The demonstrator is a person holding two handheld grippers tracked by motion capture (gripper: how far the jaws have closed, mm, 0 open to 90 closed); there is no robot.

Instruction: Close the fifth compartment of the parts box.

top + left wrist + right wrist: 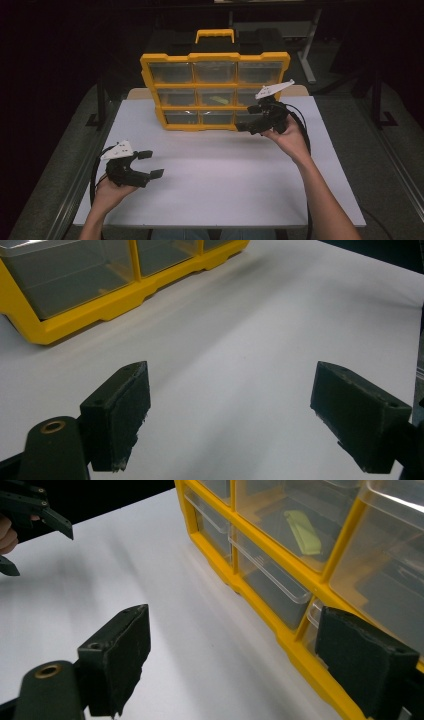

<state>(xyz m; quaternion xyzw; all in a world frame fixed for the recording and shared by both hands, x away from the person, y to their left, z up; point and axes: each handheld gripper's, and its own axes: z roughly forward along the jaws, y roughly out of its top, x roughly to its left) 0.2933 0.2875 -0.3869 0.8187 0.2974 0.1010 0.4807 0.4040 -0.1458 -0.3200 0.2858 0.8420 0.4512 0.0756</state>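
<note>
**Right gripper at the drawer cabinet, nothing yet in hand**

The yellow drawer cabinet (pixel 215 92) stood upright at the far middle of the white table (pixel 215 185), roughly twelve o'clock from where the person sat, nine clear drawers in three rows and a carry handle (pixel 214 35) on top. The right gripper (pixel 248 119) hovered at the cabinet's lower right corner, about one o'clock, its jaws spread wide and holding nothing; in the right gripper view one pad (pixel 367 660) sat just in front of the bottom-row drawer (pixel 270 587), whether touching I could not tell. The left gripper (pixel 150 164) waited near eight o'clock over bare table, well apart from the cabinet, jaws likewise wide and empty.

By my judgement the drawers were thin, stiff, clear plastic: light, slick on their faces, and liable to crack or pop out if squeezed hard. The sensible hold was the small lip along a drawer's front edge, pinched lightly and drawn straight out. The cabinet itself looked tall and light for its footprint, so a pull might drag or tip it unless the other gripper steadied the frame. A pale green item (pixel 303 530) lay in the middle drawer.
</note>
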